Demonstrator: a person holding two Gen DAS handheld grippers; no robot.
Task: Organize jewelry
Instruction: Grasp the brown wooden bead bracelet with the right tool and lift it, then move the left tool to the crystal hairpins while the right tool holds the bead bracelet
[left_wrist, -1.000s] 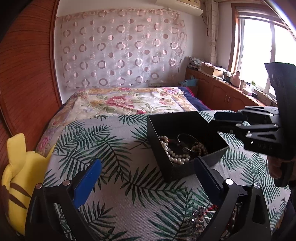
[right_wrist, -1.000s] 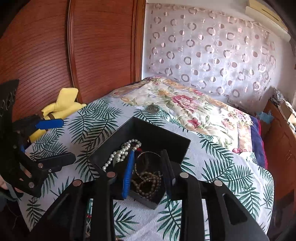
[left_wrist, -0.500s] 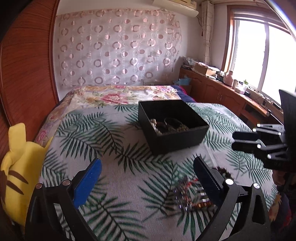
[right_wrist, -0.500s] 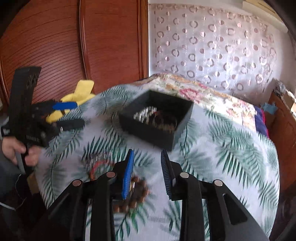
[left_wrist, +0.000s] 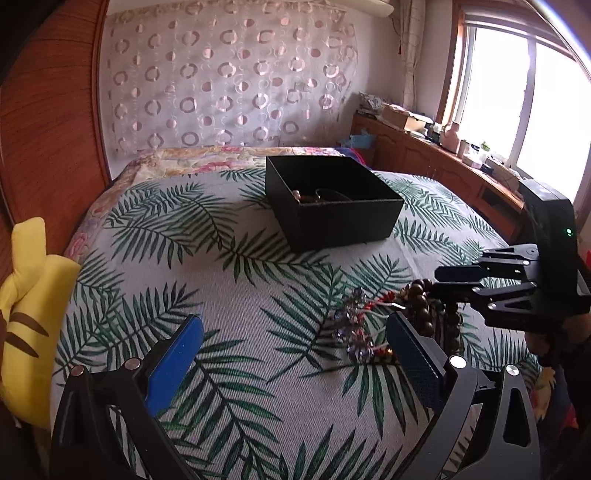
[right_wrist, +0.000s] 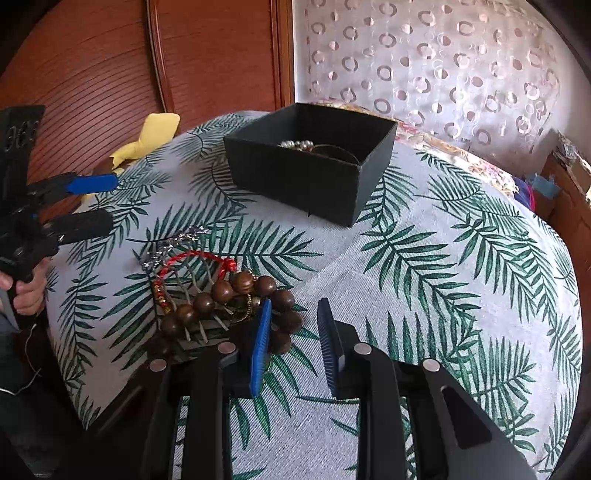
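Observation:
A black open box (left_wrist: 334, 206) (right_wrist: 310, 162) stands on the palm-leaf cloth with pearls and bracelets inside. Nearer lies a pile: a brown wooden bead bracelet (right_wrist: 221, 295) (left_wrist: 421, 306), a red cord bracelet (right_wrist: 195, 258) and a silver crystal piece (right_wrist: 173, 243) (left_wrist: 351, 328). My right gripper (right_wrist: 294, 306) (left_wrist: 439, 282) hangs low over the pile's right edge. Its jaws are closing, and a few wooden beads sit between them beside the blue pad, not pinched. My left gripper (left_wrist: 293, 325) (right_wrist: 99, 203) is wide open and empty, just left of the pile.
A yellow plush toy (left_wrist: 26, 325) (right_wrist: 147, 140) lies at the bed's left edge by the wooden headboard (right_wrist: 110, 74). A floral quilt (left_wrist: 221, 158) lies behind the box. Wooden cabinets (left_wrist: 424, 158) run under the window on the right.
Both grippers drew back from the box and sank towards the cloth. My right gripper left the box and now hangs at the jewelry pile, its jaws slightly narrower.

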